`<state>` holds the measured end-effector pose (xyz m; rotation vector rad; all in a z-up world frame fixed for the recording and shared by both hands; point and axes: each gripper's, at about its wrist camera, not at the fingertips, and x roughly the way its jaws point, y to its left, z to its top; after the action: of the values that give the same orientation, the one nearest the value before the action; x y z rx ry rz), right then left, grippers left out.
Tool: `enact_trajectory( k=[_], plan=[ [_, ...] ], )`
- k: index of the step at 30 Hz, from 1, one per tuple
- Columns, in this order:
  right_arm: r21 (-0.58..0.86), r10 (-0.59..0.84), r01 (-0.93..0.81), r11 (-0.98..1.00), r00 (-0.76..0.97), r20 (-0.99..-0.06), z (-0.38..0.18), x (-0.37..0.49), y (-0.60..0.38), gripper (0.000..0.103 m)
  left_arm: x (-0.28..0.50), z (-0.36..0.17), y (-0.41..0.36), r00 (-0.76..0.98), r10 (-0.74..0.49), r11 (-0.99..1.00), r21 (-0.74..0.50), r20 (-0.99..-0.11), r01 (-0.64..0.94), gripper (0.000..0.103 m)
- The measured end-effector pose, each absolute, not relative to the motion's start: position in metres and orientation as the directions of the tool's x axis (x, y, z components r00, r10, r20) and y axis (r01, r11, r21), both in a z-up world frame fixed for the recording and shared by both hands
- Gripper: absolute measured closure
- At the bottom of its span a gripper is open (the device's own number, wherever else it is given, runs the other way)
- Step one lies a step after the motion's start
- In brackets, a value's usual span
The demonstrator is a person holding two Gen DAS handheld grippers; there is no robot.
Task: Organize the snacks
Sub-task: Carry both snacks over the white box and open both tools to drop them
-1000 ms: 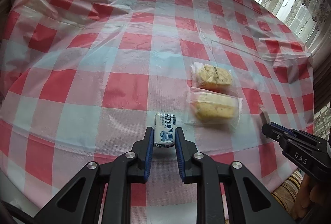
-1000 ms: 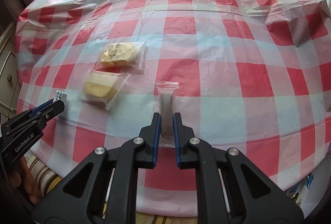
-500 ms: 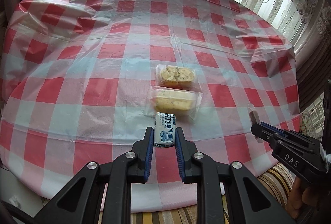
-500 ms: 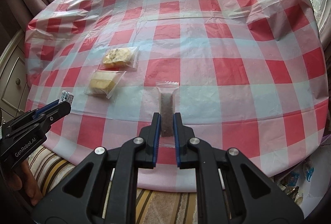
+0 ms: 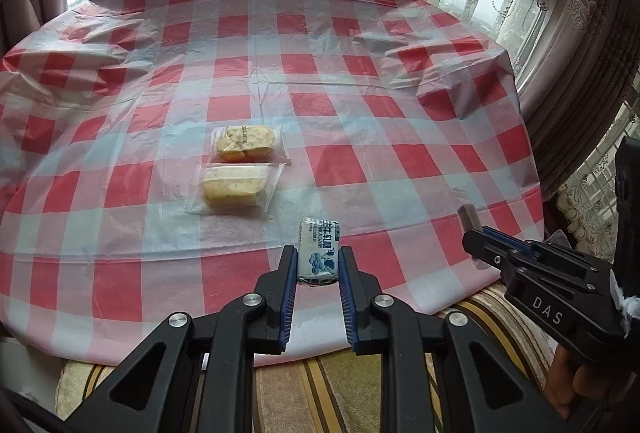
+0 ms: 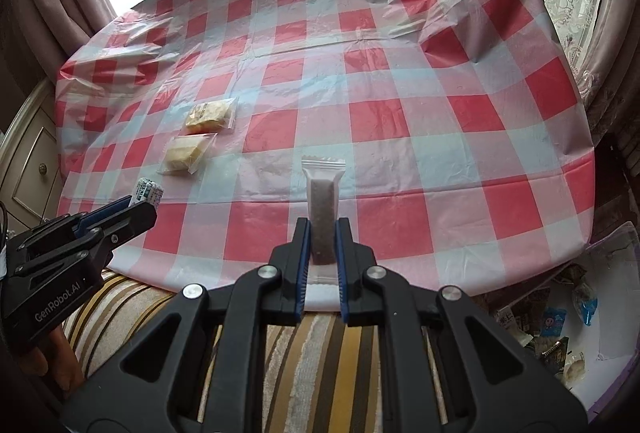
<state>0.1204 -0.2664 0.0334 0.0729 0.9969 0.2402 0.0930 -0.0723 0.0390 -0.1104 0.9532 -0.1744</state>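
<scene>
Left hand-held gripper (image 5: pixel 318 265) clamps milk candy (image 5: pixel 319 251); right hand-held gripper (image 6: pixel 323 239) clamps brown bar packet (image 6: pixel 322 217); both near two cake packets (image 5: pixel 236 169) on counter (image 5: pixel 400 121).

A: What lies on the table (image 5: pixel 360 121)?
B: Two biscuit packs, one (image 5: pixel 245 144) just behind the other (image 5: pixel 234 188), left of centre.
A: Anything off the table?
B: Snack packets (image 6: pixel 556 329) on the floor, right.
</scene>
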Motion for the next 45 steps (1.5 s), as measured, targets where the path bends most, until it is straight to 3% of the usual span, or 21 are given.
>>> enact_trajectory(
  k=[18, 38, 40, 42, 45],
  plan=[
    [0.169, 0.175, -0.065, 0.983, 0.588, -0.790, 0.047, 0.061, -0.354, 0.088, 0.060, 0.046, -0.175, 0.476, -0.361, 0.924, -0.239, -0.802, 0.298, 0.082],
    [0.085, -0.049, 0.199, 0.976, 0.584, -0.810, 0.035, 0.006, -0.485, 0.084, 0.022, 0.039, -0.291, 0.312, -0.509, 0.784, -0.283, -0.802, 0.553, 0.082],
    [0.079, -0.065, 0.220, 0.972, 0.581, -0.811, 0.036, 0.003, -0.494, 0.076, 0.019, 0.038, -0.301, 0.286, -0.525, 0.764, -0.295, -0.802, 0.573, 0.082],
    [0.070, -0.092, 0.250, 0.966, 0.581, -0.809, 0.038, 0.000, -0.504, 0.037, 0.016, 0.036, -0.309, 0.252, -0.544, 0.742, -0.318, -0.801, 0.591, 0.080],
    [0.069, -0.098, 0.249, 0.966, 0.601, -0.793, 0.043, -0.004, -0.509, 0.033, 0.014, 0.033, -0.316, 0.231, -0.539, 0.732, -0.315, -0.810, 0.604, 0.079]
  ],
)
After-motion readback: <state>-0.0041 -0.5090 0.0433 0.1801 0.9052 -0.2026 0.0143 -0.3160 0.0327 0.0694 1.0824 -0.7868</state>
